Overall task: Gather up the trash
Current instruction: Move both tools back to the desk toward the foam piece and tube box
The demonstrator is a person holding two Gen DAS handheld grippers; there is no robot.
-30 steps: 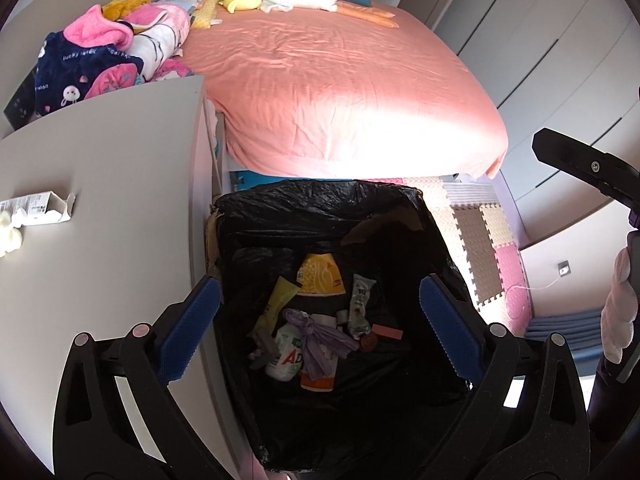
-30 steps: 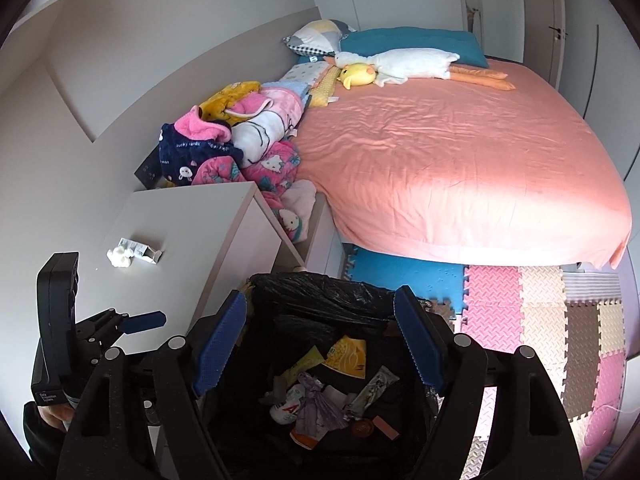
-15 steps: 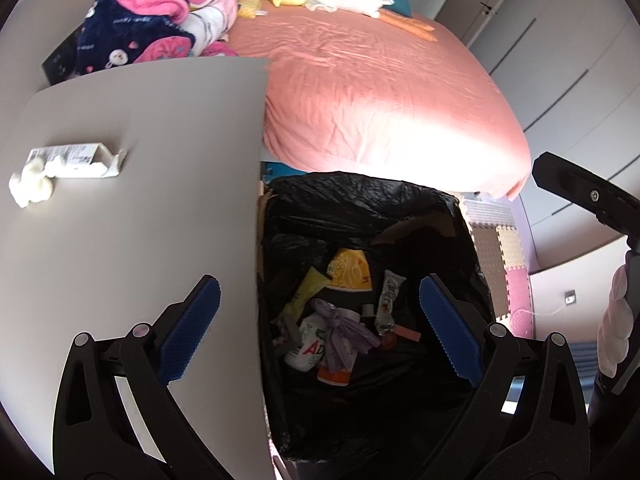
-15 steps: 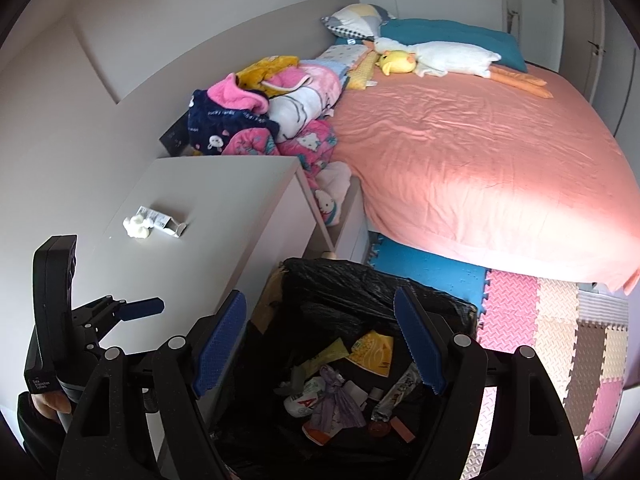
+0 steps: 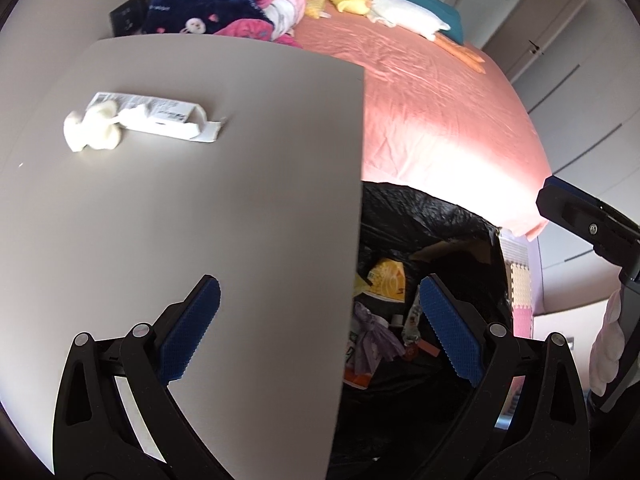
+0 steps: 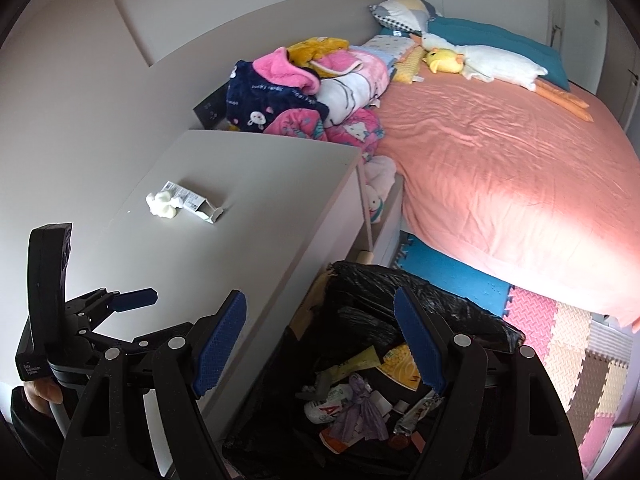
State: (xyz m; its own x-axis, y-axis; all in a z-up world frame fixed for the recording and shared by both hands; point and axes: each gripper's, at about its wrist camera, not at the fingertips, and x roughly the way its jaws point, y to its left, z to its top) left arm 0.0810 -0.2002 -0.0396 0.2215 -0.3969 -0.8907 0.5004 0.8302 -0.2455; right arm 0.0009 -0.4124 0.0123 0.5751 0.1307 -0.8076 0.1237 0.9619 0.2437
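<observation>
Desk (image 5: 180, 208): landmark, pale top. On its far part lie the remaining trash, a white wad (image 5: 90, 130) touching an opened carton (image 5: 160, 114); both untouched.

Bin (image 6: 400, 292): black-lined, on the floor against the desk's right edge. Holds wrappers, a tube and a crumpled purple scrap (image 6: 360, 408).

Left tongs (image 5: 320, 330): apart, nothing between the pads. A second ago they hung over the bin; now the left pad is over the desk top and the right pad over the bin mouth.

Right tongs (image 6: 320, 338): apart, empty, straddling the desk's edge and the bin; they too have shifted toward the desk.

Bed (image 6: 500, 160): beyond the desk, pink sheet, clothes and plush toys; not trash by the look of it.

Reading: both tongs have swung off the bin, likely starting the next fetch. The wad and carton sit well ahead of the pads, so a reach across the desk remains.
</observation>
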